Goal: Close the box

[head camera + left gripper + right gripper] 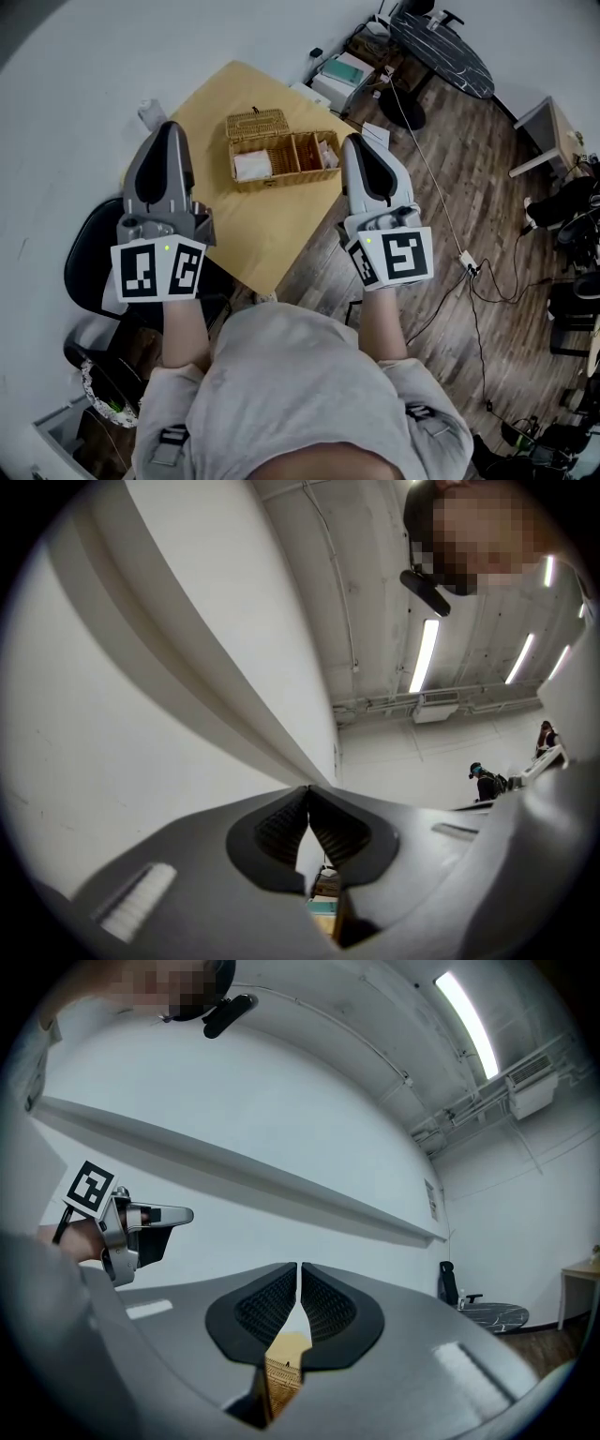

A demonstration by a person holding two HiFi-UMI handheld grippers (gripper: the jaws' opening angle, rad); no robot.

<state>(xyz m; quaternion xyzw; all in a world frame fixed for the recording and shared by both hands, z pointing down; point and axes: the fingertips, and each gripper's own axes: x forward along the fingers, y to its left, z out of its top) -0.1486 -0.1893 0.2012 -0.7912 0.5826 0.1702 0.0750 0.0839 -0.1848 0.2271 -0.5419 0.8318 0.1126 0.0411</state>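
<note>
An open wicker box (281, 155) stands on the far part of a light wooden table (234, 234). Its lid (256, 124) is tipped back, and white items lie in its compartments. My left gripper (171, 127) hovers left of the box, and my right gripper (353, 141) just right of it; both are raised and apart from it. In the left gripper view the jaws (307, 791) are shut with nothing between them. The right gripper (299, 1267) is shut on nothing too, with wicker (281, 1372) showing below its jaws.
A black chair (89, 262) stands at the table's left. A small white object (150, 112) sits at the table's far left corner. On the wooden floor beyond are a white device (342, 80), a dark oval board (441, 47), cables (469, 267) and a white desk (553, 131).
</note>
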